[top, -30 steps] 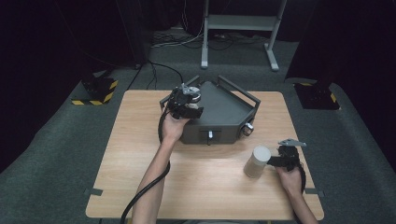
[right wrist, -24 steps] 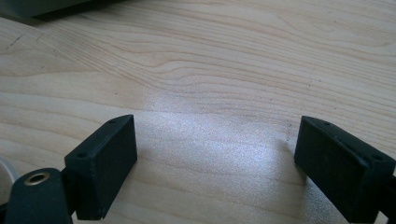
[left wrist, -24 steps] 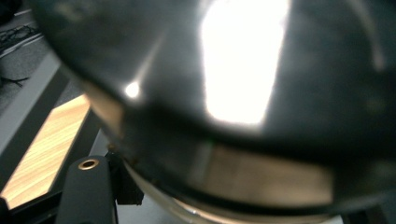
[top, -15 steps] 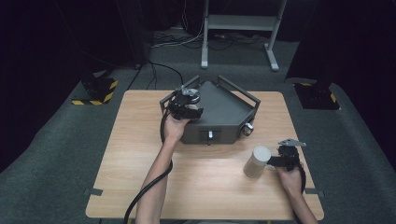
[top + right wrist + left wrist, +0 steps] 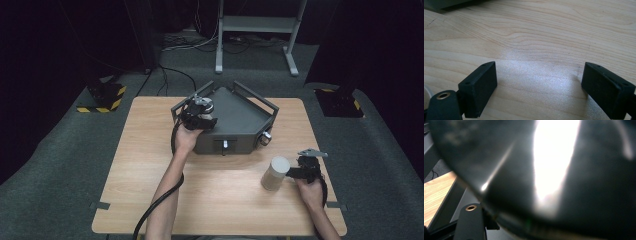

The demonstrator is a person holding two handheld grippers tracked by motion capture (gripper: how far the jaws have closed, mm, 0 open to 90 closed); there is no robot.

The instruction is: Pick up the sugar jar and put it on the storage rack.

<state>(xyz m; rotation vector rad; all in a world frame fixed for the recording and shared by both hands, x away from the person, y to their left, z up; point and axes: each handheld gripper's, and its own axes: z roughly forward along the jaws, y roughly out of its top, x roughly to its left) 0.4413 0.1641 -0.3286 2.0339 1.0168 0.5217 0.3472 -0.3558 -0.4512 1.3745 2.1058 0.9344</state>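
1. Left gripper: in the high view it sits over the left front part of the grey box, with the hand behind it at the box's front edge. Its fingers are closed to their narrowest. The left gripper view shows 1 finger at the lower left. Whether anything is pinched cannot be told, because a blurred dark curved surface with a bright glare stripe lies right against the lens.

2. Right gripper: the right gripper view shows its 2 fingers spread wide, with nothing between them. Bare wood of the tabletop lies under the gap.

3. Position of items: the box stands at the middle rear of the tabletop, set at an angle, with rail handles on 2 sides. A pale can stands upright near the front right, just beside the right gripper on its left side and outside the fingers.

4. Differences between views: the high view gives the can and the whole box. The right gripper view gives a dark edge of the box at its top left. The left gripper view adds a strip of tabletop at its left edge.
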